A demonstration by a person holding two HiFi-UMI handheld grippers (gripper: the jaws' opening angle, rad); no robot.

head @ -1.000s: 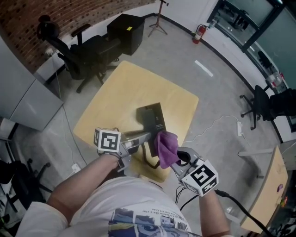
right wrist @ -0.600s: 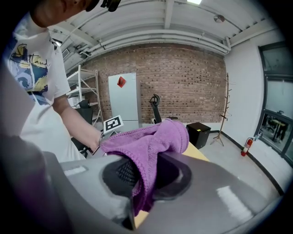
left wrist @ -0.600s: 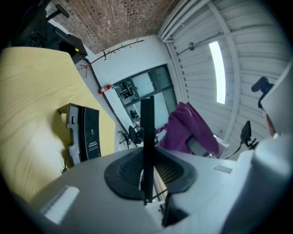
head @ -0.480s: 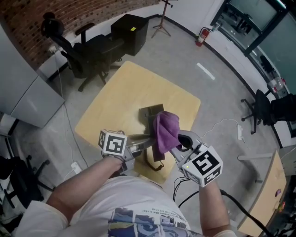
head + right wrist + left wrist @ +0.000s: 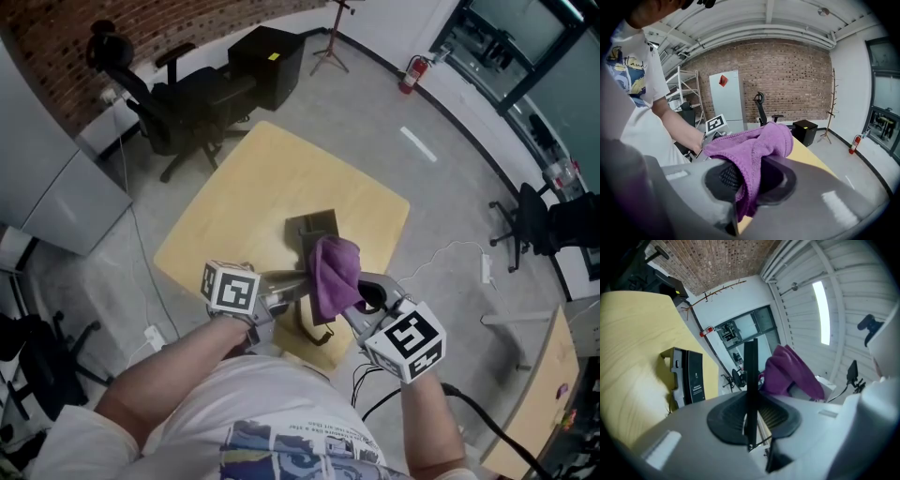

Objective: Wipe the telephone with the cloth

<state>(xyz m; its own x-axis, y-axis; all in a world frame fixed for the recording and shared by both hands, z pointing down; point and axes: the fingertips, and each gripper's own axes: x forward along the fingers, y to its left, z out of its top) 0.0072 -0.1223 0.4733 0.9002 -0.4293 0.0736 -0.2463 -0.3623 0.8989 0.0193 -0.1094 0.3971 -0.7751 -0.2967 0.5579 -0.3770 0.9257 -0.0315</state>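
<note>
A black telephone base [image 5: 312, 232] lies on the pale wooden table [image 5: 244, 197], also in the left gripper view as the base [image 5: 688, 376]. My left gripper [image 5: 296, 281] is shut on a thin black handset [image 5: 750, 371], held above the table's near edge. Its dark cord [image 5: 307, 328] loops down below. The purple cloth [image 5: 334, 272] hangs from my right gripper [image 5: 358, 298], which is shut on it, and drapes against the handset's end. In the right gripper view the cloth [image 5: 754, 145] fills the jaws of the right gripper [image 5: 743, 180].
Black office chairs [image 5: 178, 103] and a black cabinet [image 5: 267, 58] stand beyond the table's far-left side. A grey locker [image 5: 47, 187] is at the left. A fire extinguisher [image 5: 410, 70] leans on the far wall. Cables [image 5: 441, 253] trail over the floor at the right.
My right gripper carried the cloth up and forward along the handset, then drew it slightly back and down. The left gripper has stayed in place with its hold unchanged.
</note>
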